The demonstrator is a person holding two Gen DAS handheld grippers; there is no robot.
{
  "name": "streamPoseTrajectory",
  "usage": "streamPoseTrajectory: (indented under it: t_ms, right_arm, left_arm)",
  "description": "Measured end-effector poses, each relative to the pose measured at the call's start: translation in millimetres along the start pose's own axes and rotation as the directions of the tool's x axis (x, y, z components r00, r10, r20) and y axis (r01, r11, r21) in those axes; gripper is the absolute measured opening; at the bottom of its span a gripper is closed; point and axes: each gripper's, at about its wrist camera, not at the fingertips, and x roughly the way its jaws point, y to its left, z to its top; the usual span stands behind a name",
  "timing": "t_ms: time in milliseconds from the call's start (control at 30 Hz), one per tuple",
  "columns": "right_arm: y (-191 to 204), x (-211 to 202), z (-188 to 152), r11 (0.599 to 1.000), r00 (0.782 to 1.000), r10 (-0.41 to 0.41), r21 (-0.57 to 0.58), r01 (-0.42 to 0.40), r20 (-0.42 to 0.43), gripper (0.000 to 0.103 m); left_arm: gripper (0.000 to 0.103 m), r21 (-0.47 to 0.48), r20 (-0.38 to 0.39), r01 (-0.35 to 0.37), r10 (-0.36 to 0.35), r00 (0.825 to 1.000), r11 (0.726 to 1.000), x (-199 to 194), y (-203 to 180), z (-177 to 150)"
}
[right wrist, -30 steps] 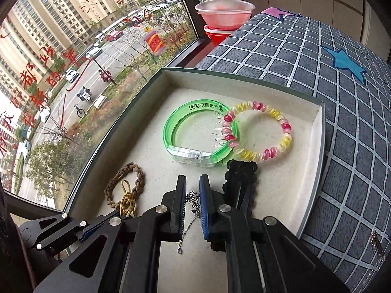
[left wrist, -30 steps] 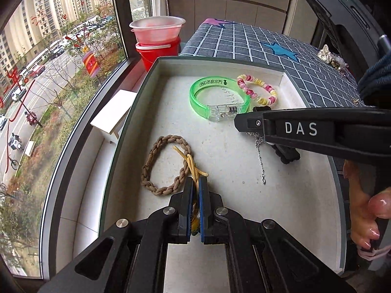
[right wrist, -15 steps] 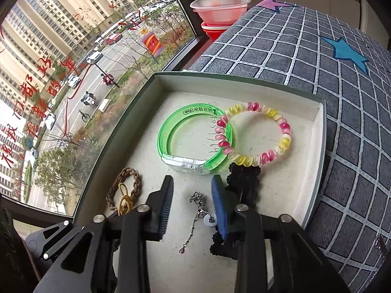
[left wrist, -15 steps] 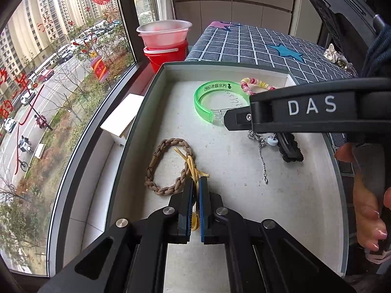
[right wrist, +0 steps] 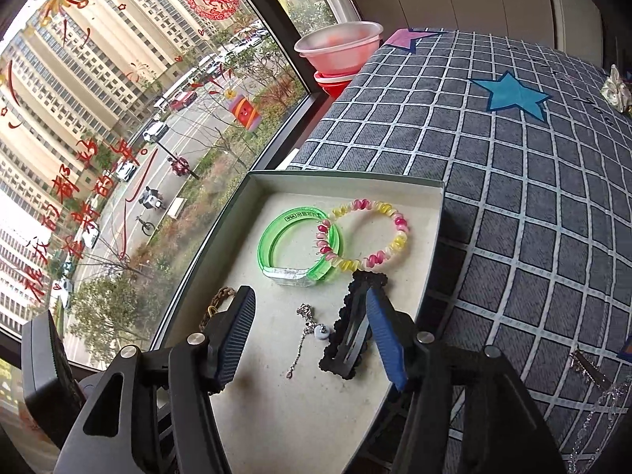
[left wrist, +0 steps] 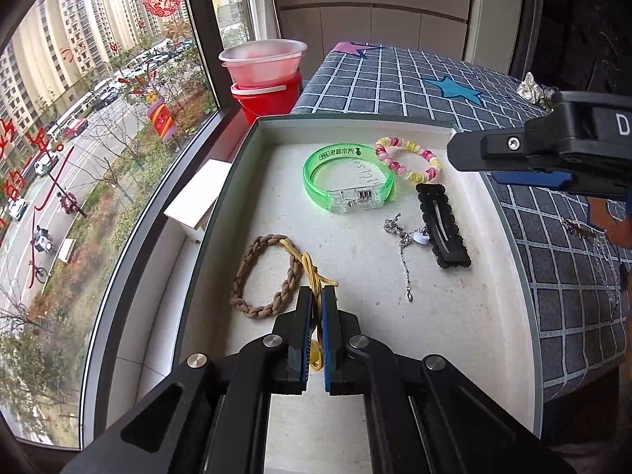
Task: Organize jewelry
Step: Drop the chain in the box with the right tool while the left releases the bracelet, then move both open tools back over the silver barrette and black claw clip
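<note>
In the tray, the left claw pinches a yellow cord beside the braided bracelet. The right claw is opening, nothing gripped; the silver chain lies on the tray floor beneath its gap, touching the black hair clip.

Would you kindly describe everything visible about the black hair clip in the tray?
The black hair clip is a long flat snap clip with scalloped edges and a matte, fabric-like cover; a pale metal tongue runs along its middle. It lies flat on the tray floor, lengthwise away from the cameras, below the beaded bracelet. The silver chain's white bead rests against its left edge. No tool touches it.
</note>
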Motion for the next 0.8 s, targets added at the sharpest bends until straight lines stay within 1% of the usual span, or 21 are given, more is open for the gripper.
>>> streamPoseTrajectory:
  t_ms: [267, 333, 367, 467, 500, 533, 567, 600, 633, 700, 800]
  right_arm:
    - [-28.6, -30.4, -12.8, 0.999, 0.999, -0.016, 0.047, 0.014, 0.045, 0.069]
    - [-33.5, -36.5, -16.7, 0.999, 0.998, -0.019, 0.051, 0.016, 0.052, 0.073]
    - [-36.0, -39.2, -18.8, 0.998, 0.998, -0.019, 0.054, 0.016, 0.054, 0.073]
    - [-42.1, -47.7, -24.9, 0.998, 0.998, -0.018, 0.059, 0.014, 0.064, 0.074]
    - [-44.2, -50.1, -26.2, 0.998, 0.998, -0.017, 0.061, 0.013, 0.068, 0.076]
    - [-46.3, -53.1, -28.2, 0.998, 0.997, -0.015, 0.064, 0.010, 0.074, 0.083]
    - [-48.7, -56.2, -29.5, 0.998, 0.996, -0.013, 0.068, 0.007, 0.083, 0.083]
    - [-51.2, -59.2, -30.6, 0.997, 0.996, -0.011, 0.073, 0.005, 0.089, 0.083]
    - [-53.8, -62.3, -32.1, 0.997, 0.995, -0.010, 0.077, 0.003, 0.095, 0.083]
    - [-60.5, -65.6, -31.8, 0.996, 0.994, -0.014, 0.088, 0.004, 0.105, 0.083]
    - [-69.2, -70.7, -33.8, 0.994, 0.993, -0.019, 0.109, 0.006, 0.118, 0.084]
  left_arm:
    - [0.011, -0.018, 0.008, -0.027, 0.027, 1.000, 0.999, -4.9, -5.6, 4.5]
    - [0.011, -0.023, 0.011, -0.031, 0.032, 0.999, 0.999, -6.2, -6.4, 5.7]
    - [0.011, -0.026, 0.011, -0.034, 0.034, 0.999, 0.999, -6.8, -7.1, 6.8]
    - [0.012, -0.039, 0.008, -0.028, 0.028, 1.000, 0.999, -7.7, -5.5, 8.6]
    - [0.012, -0.042, 0.008, -0.023, 0.023, 1.000, 0.999, -7.5, -5.7, 9.5]
    - [0.038, -0.045, 0.011, -0.020, 0.020, 1.000, 0.999, -8.2, -5.4, 10.5]
    - [0.103, -0.050, 0.014, -0.022, 0.023, 1.000, 0.999, -9.9, -4.9, 11.0]
    - [0.103, -0.062, 0.049, -0.034, 0.037, 0.998, 0.997, -14.2, -4.3, 11.0]
    - [0.103, -0.053, 0.070, -0.045, 0.049, 0.996, 0.998, -17.3, -6.0, 11.4]
    - [0.103, -0.032, 0.093, -0.037, 0.039, 0.995, 0.999, -19.4, -9.0, 14.4]
    - [0.103, -0.022, 0.113, -0.048, 0.050, 0.992, 0.999, -21.0, -13.0, 18.0]
